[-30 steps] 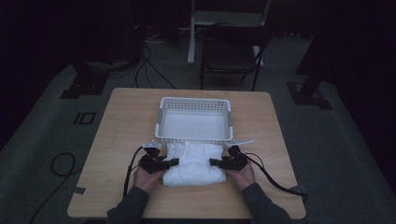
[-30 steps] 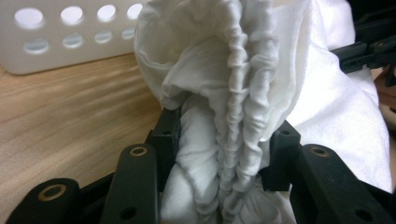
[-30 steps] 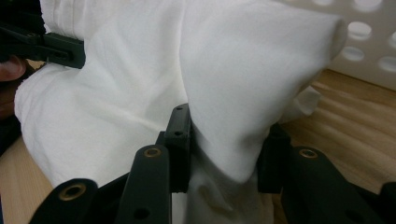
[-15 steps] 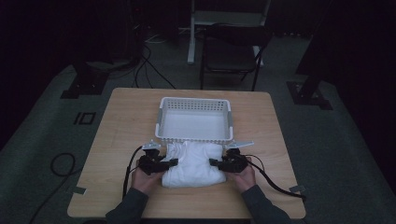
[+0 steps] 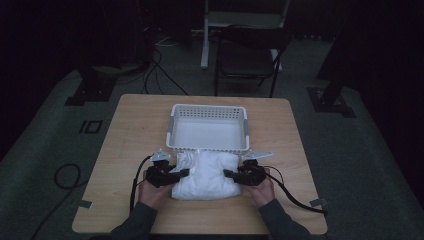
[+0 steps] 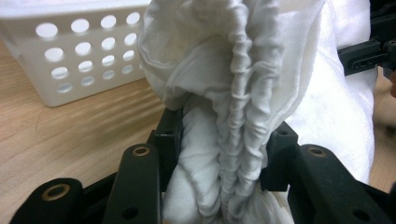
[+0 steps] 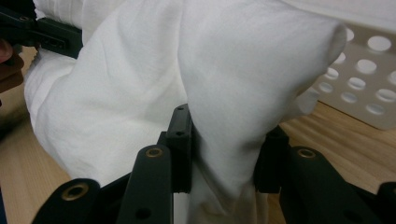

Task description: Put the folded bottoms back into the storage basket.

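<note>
A folded white cloth (image 5: 207, 175) with a gathered elastic hem sits bundled at the near middle of the wooden table (image 5: 130, 130), just in front of a white perforated basket (image 5: 209, 127). My left gripper (image 5: 183, 173) is shut on the cloth's left side; its jaws pinch the ruffled hem (image 6: 238, 116). My right gripper (image 5: 229, 174) is shut on the right side, with smooth cloth (image 7: 224, 93) bulging up between its jaws. The basket wall (image 6: 84, 51) lies close behind the cloth (image 7: 369, 65). The basket looks empty.
A dark folding chair (image 5: 250, 55) and stand legs (image 5: 92, 87) stand on the floor beyond the table. Cables trail from both grippers over the table's near corners. Bare tabletop lies to the left and right of the basket.
Both grippers and the cloth between them have risen slightly; the grips are unchanged.
</note>
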`<state>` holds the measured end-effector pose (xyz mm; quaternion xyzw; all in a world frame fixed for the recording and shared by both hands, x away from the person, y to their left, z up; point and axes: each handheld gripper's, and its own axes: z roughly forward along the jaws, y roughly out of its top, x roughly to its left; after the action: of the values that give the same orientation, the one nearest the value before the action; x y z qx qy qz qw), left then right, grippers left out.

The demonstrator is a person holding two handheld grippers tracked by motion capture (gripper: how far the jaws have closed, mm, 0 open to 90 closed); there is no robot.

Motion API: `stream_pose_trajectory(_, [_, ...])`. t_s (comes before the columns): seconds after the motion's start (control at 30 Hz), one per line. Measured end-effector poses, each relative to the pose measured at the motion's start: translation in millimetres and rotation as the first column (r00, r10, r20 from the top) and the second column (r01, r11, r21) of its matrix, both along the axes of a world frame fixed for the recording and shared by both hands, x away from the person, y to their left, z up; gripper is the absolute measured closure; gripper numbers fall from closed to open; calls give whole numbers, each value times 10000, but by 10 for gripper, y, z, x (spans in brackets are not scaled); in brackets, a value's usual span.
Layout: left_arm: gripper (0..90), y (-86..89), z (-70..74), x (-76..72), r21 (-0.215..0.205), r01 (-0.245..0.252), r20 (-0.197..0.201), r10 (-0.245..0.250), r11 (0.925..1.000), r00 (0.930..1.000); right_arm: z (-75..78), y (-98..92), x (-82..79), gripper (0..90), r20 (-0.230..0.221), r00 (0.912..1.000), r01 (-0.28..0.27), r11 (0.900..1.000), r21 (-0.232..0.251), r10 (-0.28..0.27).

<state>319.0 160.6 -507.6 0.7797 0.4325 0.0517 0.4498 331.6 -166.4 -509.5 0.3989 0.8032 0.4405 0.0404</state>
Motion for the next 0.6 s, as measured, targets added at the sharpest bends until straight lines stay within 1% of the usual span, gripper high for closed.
stream_pose_trajectory(0.1, [590,-3,29,-15,9,-3,78,3,10000,10000,21,-7,-8,657,45,10000,5,10000,67,-5])
stream_pose_trajectory(0.3, [590,12,75,-32,-88,-31,184,33,10000,9998,83,2,-37,658,270,9996,-12,10000,-4,12])
stream_pose_trajectory(0.6, [590,10,137,-55,-85,-34,294,37,10000,9996,142,1,-54,658,340,9994,7,10000,18,-7])
